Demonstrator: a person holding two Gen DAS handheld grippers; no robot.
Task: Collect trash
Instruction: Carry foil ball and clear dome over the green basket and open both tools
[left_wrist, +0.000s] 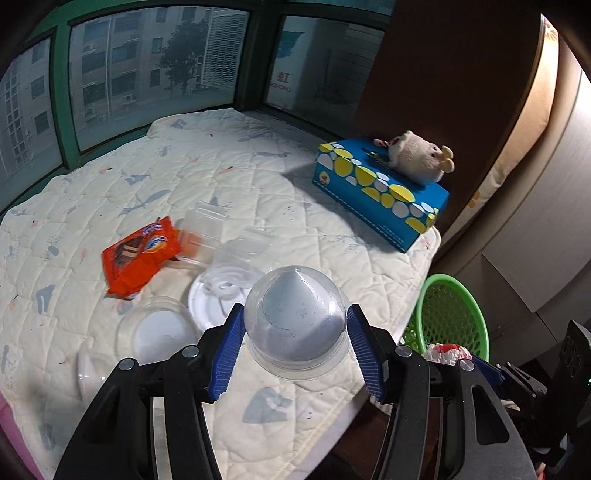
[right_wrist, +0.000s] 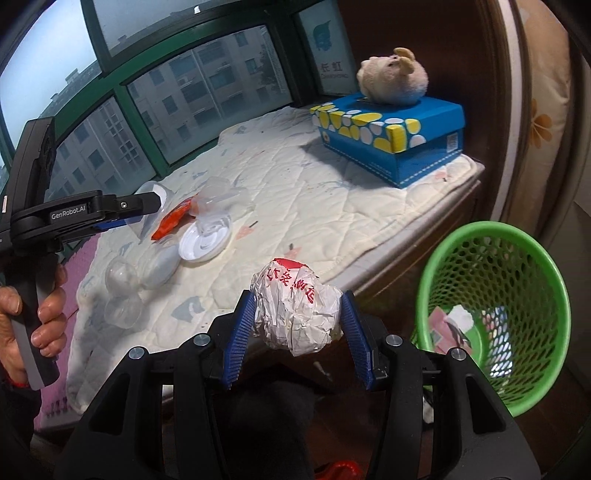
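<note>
My left gripper is shut on a clear plastic dome cup and holds it above the quilted mat. My right gripper is shut on a crumpled white paper ball with red print, held off the mat's edge, left of the green mesh basket. The basket holds some paper scraps. On the mat lie an orange snack wrapper, a white lid, clear plastic cups and clear containers. The left gripper shows in the right wrist view.
A blue tissue box with a plush toy on it stands at the mat's far right. Green-framed windows run behind the mat. The basket stands on the floor below the mat's right edge.
</note>
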